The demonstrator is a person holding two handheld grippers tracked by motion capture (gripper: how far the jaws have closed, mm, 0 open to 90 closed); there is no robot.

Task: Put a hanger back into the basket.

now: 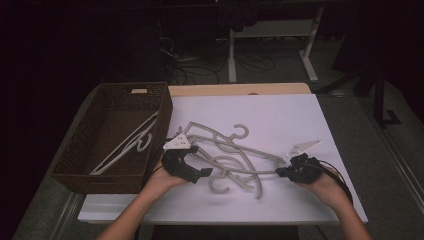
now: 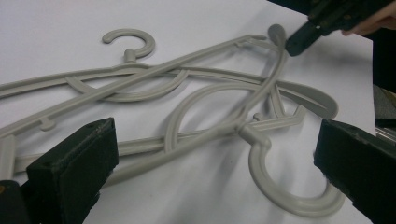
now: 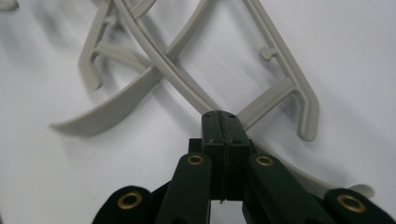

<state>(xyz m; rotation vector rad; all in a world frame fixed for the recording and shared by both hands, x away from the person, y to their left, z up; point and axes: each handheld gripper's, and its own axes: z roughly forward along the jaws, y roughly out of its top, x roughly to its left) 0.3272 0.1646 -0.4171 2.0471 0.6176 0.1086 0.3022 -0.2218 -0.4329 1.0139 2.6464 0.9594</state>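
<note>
Grey plastic hangers (image 1: 227,155) lie tangled in a loose pile on the white sheet (image 1: 280,115) that covers the table, between the two grippers. By the hooks, three can be counted in the pile: one hook (image 1: 242,131) points to the far side, one hook (image 1: 218,185) lies at the near edge of the pile, and a third curls in the middle; the arms cross each other so much that the count is not certain. One more hanger, a white one (image 1: 127,145), lies inside the brown wicker basket (image 1: 75,150), which stands at the left of the table, just beside the sheet.

The left gripper (image 1: 192,167) sits at the left end of the pile with its jaws spread wide; in the left gripper view the near hook (image 2: 285,186) and the crossed arms lie between the two black jaws, and neither pad touches them.

The right gripper (image 1: 282,171) is at the right end of the pile. In the right gripper view its jaws are pressed together, the tip (image 3: 223,122) sits right over a thin hanger arm (image 3: 173,74) where two arms cross, and whether the arm is pinched between the pads cannot be told.
</note>
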